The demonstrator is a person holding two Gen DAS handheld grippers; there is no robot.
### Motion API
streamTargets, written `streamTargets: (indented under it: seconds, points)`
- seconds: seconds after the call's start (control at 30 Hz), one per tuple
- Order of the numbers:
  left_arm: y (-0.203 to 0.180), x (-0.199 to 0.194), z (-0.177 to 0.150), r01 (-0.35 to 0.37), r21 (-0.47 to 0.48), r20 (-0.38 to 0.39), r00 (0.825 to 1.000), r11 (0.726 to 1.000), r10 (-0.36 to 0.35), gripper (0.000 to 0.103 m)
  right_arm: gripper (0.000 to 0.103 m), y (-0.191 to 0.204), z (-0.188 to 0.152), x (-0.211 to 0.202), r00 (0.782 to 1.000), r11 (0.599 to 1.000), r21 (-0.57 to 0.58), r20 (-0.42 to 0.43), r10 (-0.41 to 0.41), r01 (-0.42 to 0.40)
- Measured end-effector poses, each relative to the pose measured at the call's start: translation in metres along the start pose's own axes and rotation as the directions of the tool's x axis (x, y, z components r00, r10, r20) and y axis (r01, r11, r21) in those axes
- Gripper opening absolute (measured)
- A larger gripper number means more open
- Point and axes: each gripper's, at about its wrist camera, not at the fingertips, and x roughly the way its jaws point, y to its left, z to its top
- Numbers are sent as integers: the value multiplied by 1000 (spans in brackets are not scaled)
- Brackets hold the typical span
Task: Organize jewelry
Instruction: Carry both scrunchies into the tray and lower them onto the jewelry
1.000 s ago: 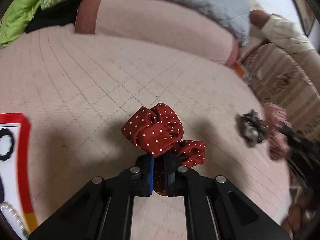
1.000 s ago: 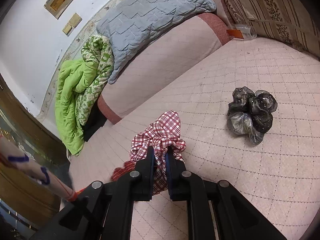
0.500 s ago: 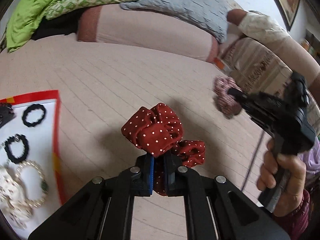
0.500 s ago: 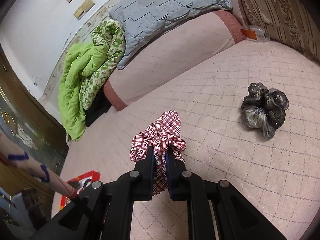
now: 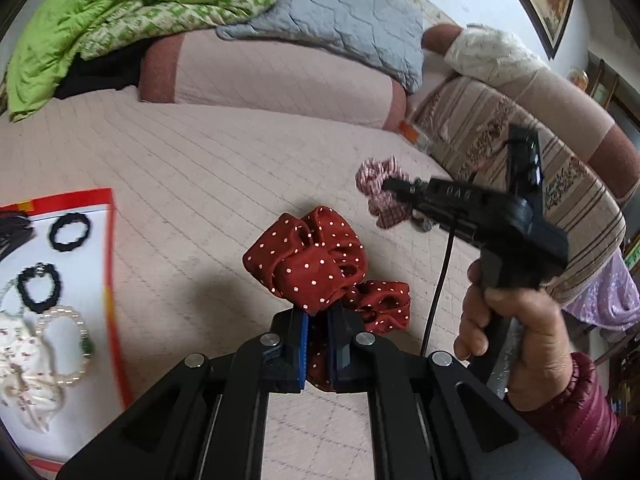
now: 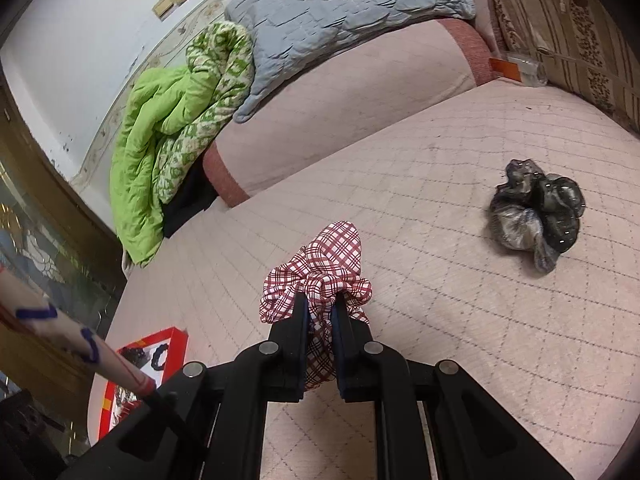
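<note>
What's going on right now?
Left tongs shut on red dotted scrunchie. Right tongs shut on plaid scrunchie. Dark scrunchie loose on bed.

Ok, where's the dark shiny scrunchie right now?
In the right wrist view, the dark scrunchie lies loose on the pink quilted bed, to the right of the plaid scrunchie held in the right gripper.
</note>
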Motion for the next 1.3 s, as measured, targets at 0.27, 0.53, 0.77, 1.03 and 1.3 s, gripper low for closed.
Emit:
streamTargets:
  seconds: [0.27,0.53,0.77,1.03,1.3]
  points:
    - [64,-74,-4,-97,-72,129,986,993,106,7,12,34,-13,7,998,992,-103,-11,65,-66]
    - [163,-135,-31,-315,-229,144,925,921,352,7,12,65,-26,11,991,979,-155,-20,133,-134]
    - [204,-144,-51,-343,-325,115,911,881,397,7,12,90,-43,16,978,961,-184,-68,196,-206]
    - [211,-146,-62,-340,-358,91,914,870,395,7,12,148,-90,23,921,895,-244,-214,327,-374]
    - [217,-148,-70,-361,-367,51,913,858,406,7,12,192,-146,31,840,820,-268,-369,397,-506]
